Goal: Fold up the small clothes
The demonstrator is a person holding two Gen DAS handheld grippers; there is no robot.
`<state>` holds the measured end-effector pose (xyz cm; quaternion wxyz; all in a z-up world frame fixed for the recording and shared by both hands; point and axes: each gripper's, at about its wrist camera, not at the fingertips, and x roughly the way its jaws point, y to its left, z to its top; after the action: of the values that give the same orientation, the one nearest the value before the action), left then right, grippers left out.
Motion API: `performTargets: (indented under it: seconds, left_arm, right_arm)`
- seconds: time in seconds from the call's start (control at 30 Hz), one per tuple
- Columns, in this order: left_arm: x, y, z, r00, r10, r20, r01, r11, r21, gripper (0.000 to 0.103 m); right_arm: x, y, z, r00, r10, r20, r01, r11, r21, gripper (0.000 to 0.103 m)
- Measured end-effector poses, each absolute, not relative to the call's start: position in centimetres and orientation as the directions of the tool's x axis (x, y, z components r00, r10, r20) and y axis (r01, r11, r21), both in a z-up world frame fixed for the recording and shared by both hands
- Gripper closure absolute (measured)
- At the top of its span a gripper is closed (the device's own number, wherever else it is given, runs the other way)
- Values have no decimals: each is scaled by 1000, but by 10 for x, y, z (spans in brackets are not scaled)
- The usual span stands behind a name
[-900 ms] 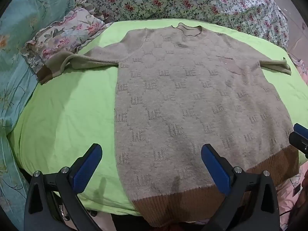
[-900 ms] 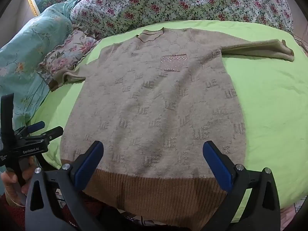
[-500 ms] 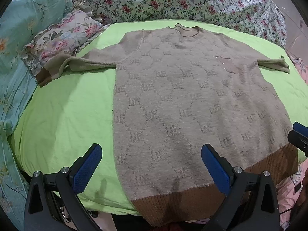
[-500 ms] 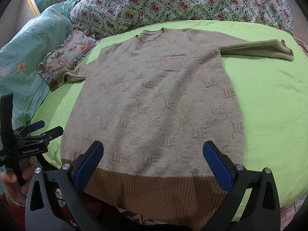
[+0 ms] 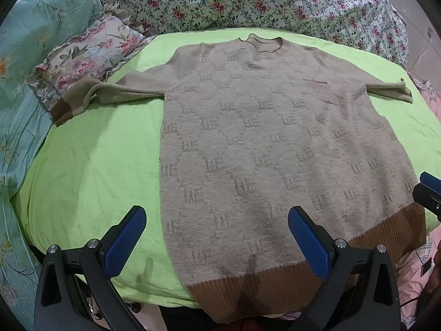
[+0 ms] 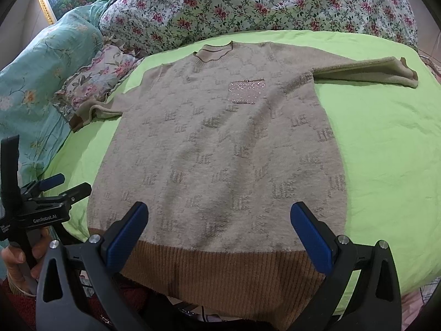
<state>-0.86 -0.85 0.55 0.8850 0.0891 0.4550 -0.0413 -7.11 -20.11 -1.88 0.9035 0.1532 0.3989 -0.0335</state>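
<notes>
Sweater point(image 5: 275, 149), beige with a brown ribbed hem, is seen spread flat across the centre of the green sheet point(image 5: 91, 165), sleeves extended toward upper left and upper right, while left gripper point(image 5: 217, 234) and right gripper point(image 6: 219, 226) are held wide apart at lower frame, nothing grasped.

Ahead of the left hand-held gripper point(image 5: 216, 237), whose pads are showing blue on black arms, a beige knitted sweater point(image 5: 275, 151) is displaying grey repeated lettering, a brown ribbed hem and a sparkly pink pocket patch point(image 6: 246, 91). It is lying on a lime-green bed sheet point(image 5: 96, 165), beyond which a white rose-print quilt point(image 5: 248, 0) and a teal floral pillow point(image 5: 33, 27) are showing.
</notes>
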Motion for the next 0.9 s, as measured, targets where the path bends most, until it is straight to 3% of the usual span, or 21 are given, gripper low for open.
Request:
performTargets:
  seconds: [0.43, 0.9]
  left_arm:
    - [-7, -10, 4, 564, 8, -826, 161, 980, 120, 0]
    - [-5, -12, 1, 565, -10, -825, 172, 979, 106, 0]
  right_arm:
    - [-71, -201, -21, 653, 100, -751, 197, 935, 296, 0]
    - [-72, -203, -21, 707, 152, -691, 175, 909, 379, 0]
